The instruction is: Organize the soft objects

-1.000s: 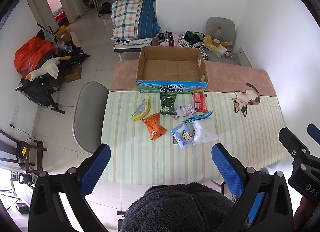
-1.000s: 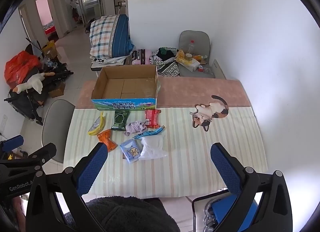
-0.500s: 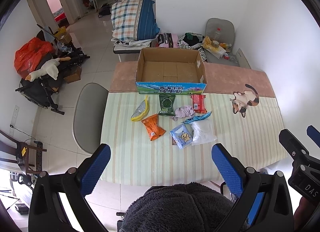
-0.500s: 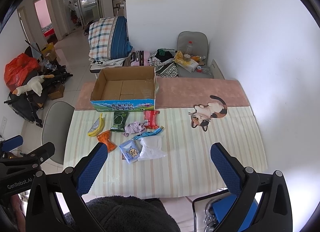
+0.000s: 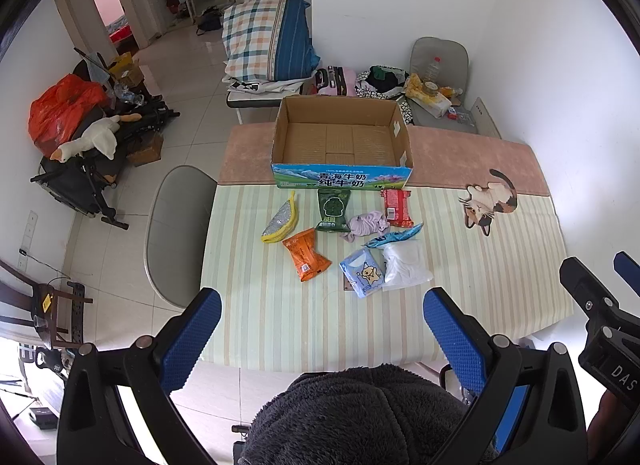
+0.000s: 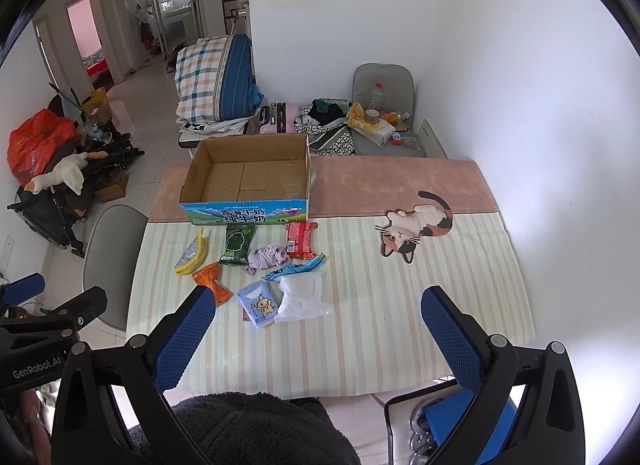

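An open cardboard box [image 5: 340, 141] [image 6: 248, 177] stands empty at the far side of the table. In front of it lie several soft packs: a yellow banana-shaped pouch [image 5: 280, 219], a green pack [image 5: 333, 209], a red pack [image 5: 397, 207], a lilac cloth [image 5: 366, 225], an orange pack [image 5: 306, 253], a light blue tissue pack [image 5: 364, 271] and a white bag [image 5: 405, 265]. My left gripper [image 5: 322, 335] is open and empty, high above the near table edge. My right gripper [image 6: 318, 331] is open and empty, to its right.
The striped tablecloth [image 6: 360, 325] carries a cat-shaped mat [image 6: 416, 227] at the right. A grey chair [image 5: 176, 233] stands at the table's left side. A white wall [image 6: 560, 145] runs along the right. Clutter covers the floor beyond the table.
Both grippers have drifted slightly; the table looks a little farther. Nothing on the table has moved.
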The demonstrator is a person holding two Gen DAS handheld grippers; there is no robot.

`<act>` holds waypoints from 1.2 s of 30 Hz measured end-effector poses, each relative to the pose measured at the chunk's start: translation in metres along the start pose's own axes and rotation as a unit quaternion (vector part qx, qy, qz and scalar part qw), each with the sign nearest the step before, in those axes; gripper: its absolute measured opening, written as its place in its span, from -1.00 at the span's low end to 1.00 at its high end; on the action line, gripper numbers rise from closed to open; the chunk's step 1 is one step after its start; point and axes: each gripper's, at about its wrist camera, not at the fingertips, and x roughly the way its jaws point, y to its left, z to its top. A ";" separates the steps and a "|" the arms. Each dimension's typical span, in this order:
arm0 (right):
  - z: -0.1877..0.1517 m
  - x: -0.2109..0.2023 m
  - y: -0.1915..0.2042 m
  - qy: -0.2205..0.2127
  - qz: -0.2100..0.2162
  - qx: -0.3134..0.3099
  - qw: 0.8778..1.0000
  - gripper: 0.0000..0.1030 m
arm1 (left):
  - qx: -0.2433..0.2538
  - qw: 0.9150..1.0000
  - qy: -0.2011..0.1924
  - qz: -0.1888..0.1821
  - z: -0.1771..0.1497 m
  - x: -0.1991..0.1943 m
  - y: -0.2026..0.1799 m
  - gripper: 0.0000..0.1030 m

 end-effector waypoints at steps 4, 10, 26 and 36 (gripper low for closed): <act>0.000 -0.002 0.000 -0.002 0.000 -0.001 1.000 1.00 | -0.002 1.000 -0.003 0.000 -0.001 -0.002 -0.001 1.00; 0.001 -0.004 -0.001 -0.004 0.001 -0.001 1.000 1.00 | -0.004 1.000 -0.003 0.000 0.000 -0.002 -0.001 1.00; 0.002 -0.005 -0.001 -0.003 0.005 0.000 1.000 1.00 | -0.007 1.000 -0.007 0.002 -0.001 -0.004 0.005 1.00; 0.004 -0.003 0.000 -0.005 0.009 -0.007 1.000 1.00 | -0.012 1.000 -0.010 0.000 -0.006 -0.004 0.009 1.00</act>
